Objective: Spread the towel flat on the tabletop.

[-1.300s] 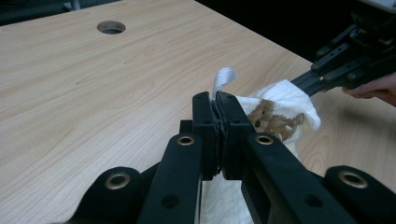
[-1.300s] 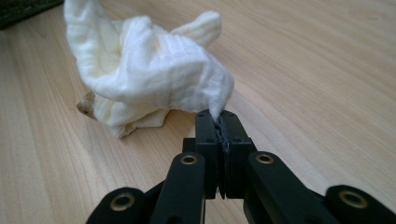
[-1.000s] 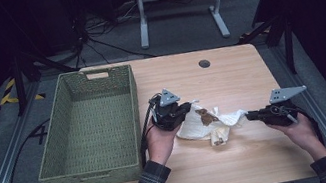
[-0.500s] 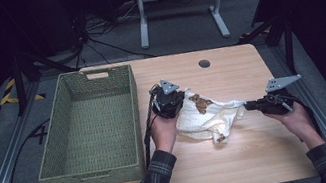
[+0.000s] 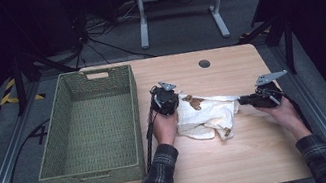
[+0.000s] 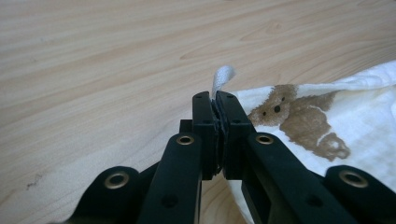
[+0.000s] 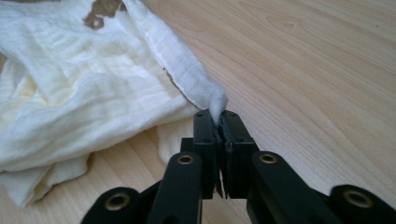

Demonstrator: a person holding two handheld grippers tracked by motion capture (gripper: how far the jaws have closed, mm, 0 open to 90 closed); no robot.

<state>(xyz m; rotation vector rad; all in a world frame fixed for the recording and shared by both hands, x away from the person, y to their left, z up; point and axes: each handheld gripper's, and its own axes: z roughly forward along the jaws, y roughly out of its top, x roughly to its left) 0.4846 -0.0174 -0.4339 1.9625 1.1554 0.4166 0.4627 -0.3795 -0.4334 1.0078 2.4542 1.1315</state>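
Note:
A cream cloth (image 5: 205, 114) printed with brown bears lies rumpled on the wooden table (image 5: 224, 162), stretched between my two grippers. My left gripper (image 5: 177, 97) is shut on one corner of it. In the left gripper view, a tab of cloth (image 6: 223, 74) pokes out past the closed jaws of the left gripper (image 6: 215, 100), beside a bear print (image 6: 299, 116). My right gripper (image 5: 241, 101) pinches the opposite corner. Its jaws have just been opening a little, but the right gripper view shows the cloth (image 7: 93, 84) corner still caught at the tip of the right gripper (image 7: 215, 116).
A large green woven basket (image 5: 133, 102) stands empty on the left half of the table, close to my left hand. A small dark round hole (image 5: 204, 63) sits near the table's far edge. Metal stand legs and cables lie on the floor beyond.
Both hands have shifted toward the far side of the table and sunk. The cloth, bunched up a second ago, now lies spread wider between the grippers with a bear print showing.

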